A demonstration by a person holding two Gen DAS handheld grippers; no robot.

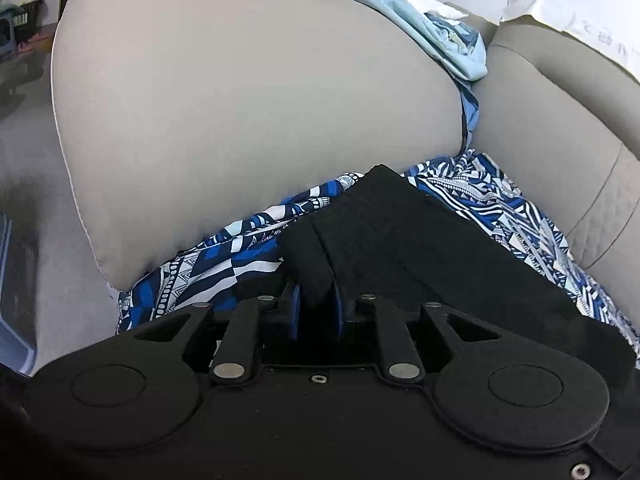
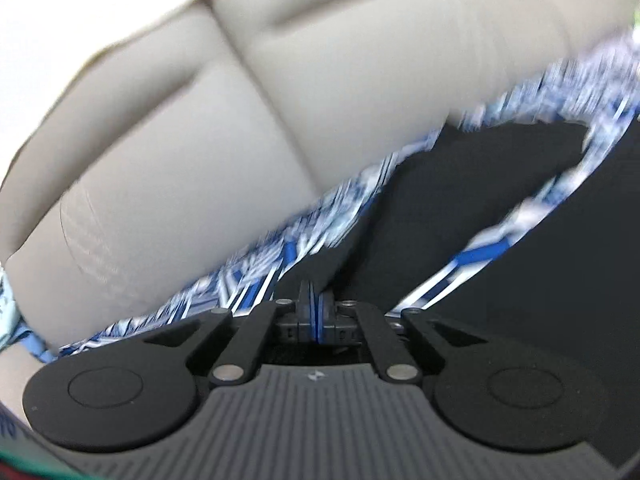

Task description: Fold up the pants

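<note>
Black pants (image 1: 420,240) lie on a blue and white patterned cloth (image 1: 224,264) spread over a beige sofa. My left gripper (image 1: 317,300) is shut on a thick fold of the black pants, which bulges out just ahead of its blue pads. In the blurred right wrist view, the black pants (image 2: 460,200) run from the upper right down to a narrow point at my right gripper (image 2: 314,292). Its blue pads stand pressed together, and the tip of the black cloth looks pinched between them. The patterned cloth (image 2: 260,264) shows on both sides of that strip.
A large beige sofa cushion (image 1: 240,100) rises just behind the pants. Light blue garments (image 1: 440,36) are piled in the gap between cushions. White paper (image 1: 560,12) lies on the sofa back at the upper right. Beige sofa cushions (image 2: 200,140) fill the right wrist view.
</note>
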